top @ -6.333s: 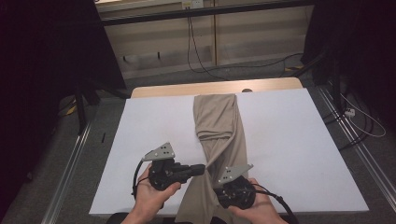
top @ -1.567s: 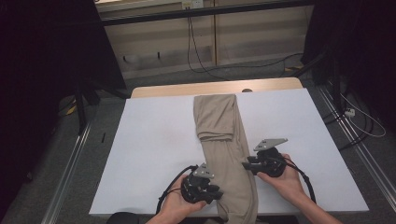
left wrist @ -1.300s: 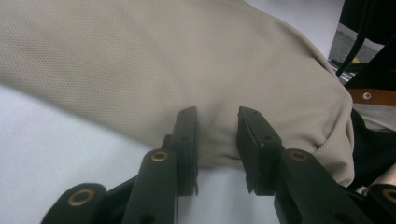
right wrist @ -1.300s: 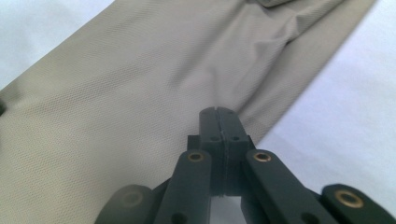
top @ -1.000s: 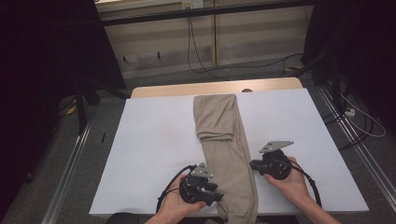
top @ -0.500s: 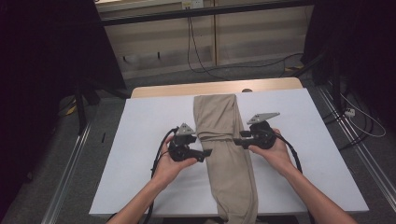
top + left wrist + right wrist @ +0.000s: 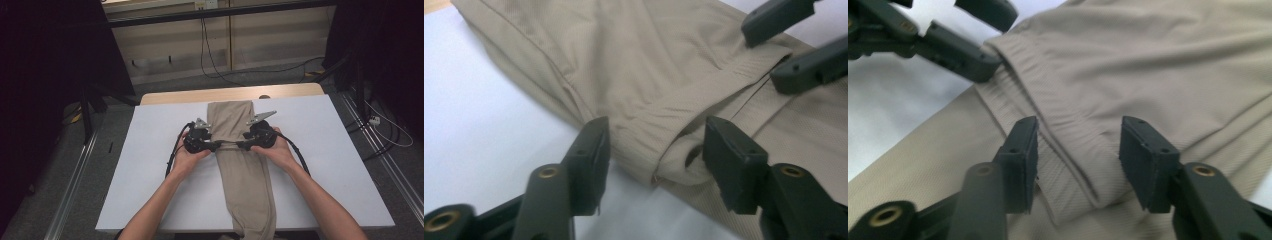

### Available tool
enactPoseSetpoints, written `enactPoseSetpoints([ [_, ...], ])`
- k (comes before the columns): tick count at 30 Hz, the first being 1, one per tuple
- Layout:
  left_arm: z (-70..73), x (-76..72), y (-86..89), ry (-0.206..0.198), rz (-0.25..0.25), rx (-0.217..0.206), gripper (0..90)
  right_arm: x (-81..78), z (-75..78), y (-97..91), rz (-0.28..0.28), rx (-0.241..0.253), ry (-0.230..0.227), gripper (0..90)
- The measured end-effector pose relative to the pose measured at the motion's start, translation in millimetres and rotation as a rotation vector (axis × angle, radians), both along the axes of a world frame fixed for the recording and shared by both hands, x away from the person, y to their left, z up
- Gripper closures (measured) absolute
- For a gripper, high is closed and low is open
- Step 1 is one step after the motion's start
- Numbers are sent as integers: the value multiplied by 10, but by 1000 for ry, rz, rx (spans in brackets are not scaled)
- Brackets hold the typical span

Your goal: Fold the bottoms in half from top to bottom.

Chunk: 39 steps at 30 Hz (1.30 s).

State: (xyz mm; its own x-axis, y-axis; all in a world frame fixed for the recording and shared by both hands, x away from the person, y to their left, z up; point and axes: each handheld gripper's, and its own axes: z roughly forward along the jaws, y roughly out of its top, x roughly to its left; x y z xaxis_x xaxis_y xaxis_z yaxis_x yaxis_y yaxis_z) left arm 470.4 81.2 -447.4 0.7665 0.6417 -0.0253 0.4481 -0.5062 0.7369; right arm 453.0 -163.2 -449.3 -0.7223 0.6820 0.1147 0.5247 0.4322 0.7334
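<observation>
— Now, high view: moved up from near edge?
— Yes; left tool (image 7: 216, 145) and right tool (image 7: 240, 145) facing across beige trousers (image 7: 245, 175) mid-desk (image 7: 150, 165).
— Left gripper view?
— Just closing, half-open astride waistband fold (image 7: 674, 150), not pinching.
— Right gripper view?
— Just opening, straddling waistband, gripping nothing.

Looks like a lab recording bay: white rectangular tabletop (image 7: 150, 165) over a pale wooden table (image 7: 170, 96), black curtains (image 7: 55, 65) either side of it, loose black cables (image 7: 210, 55) on grey floor beyond it.
</observation>
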Motion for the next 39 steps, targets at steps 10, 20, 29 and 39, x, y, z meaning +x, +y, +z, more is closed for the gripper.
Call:
enactPoseSetpoints([
  [10, 9, 108, 34, 90, 43, -113, 609, -70, -21, 7, 42, -58, -33, 486],
  [20, 52, 179, 56, 118, 38, -168, 759, -50, 52, -60, 16, -22, -39, 775],
  [29, 48, 210, 30, 123, 31, -150, 806, 4, 13, -107, -3, 27, -4, 750],
  [39, 24, 260, 40, 162, 26, -178, 790, 13, 44, -132, -10, 48, 11, 812],
])
